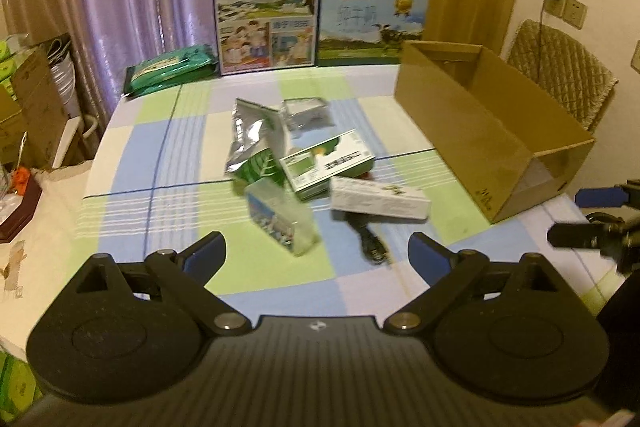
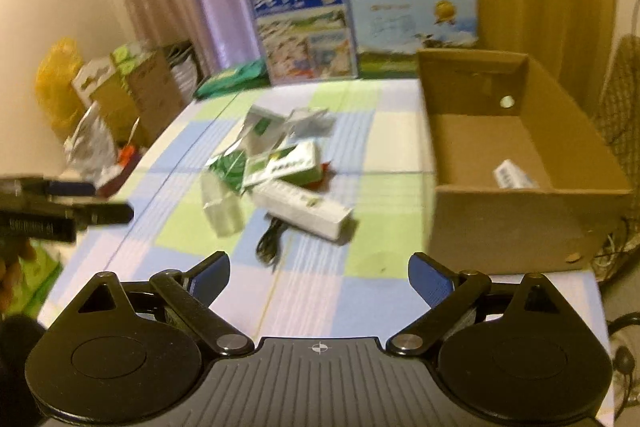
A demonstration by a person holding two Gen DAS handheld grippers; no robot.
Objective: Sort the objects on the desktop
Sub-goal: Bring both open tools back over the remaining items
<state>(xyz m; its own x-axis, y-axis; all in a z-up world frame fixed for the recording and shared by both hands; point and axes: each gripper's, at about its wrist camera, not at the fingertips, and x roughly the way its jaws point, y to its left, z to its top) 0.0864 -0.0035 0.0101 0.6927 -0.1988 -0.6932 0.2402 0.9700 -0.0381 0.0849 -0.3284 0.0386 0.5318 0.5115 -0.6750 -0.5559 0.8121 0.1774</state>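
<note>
Packets [image 1: 304, 163] heaped mid-frame, left of my carton [image 1: 492, 131]: light, stiff boxes, crinkly foil. Both my grippers, left [image 1: 316, 251] and right [image 2: 319, 269], gape wide, empty; I'd pinch box long sides.

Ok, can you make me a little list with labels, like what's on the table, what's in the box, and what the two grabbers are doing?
Table: checked green, blue and white tablecloth
Middle pile: crumpled silver foil bag, green-and-white flat carton, long white carton, clear plastic box, black cable
Container: open brown cardboard box, right of pile
Inside it: one small white packet
Left gripper: open, holding nothing
Right gripper: open, holding nothing
</note>
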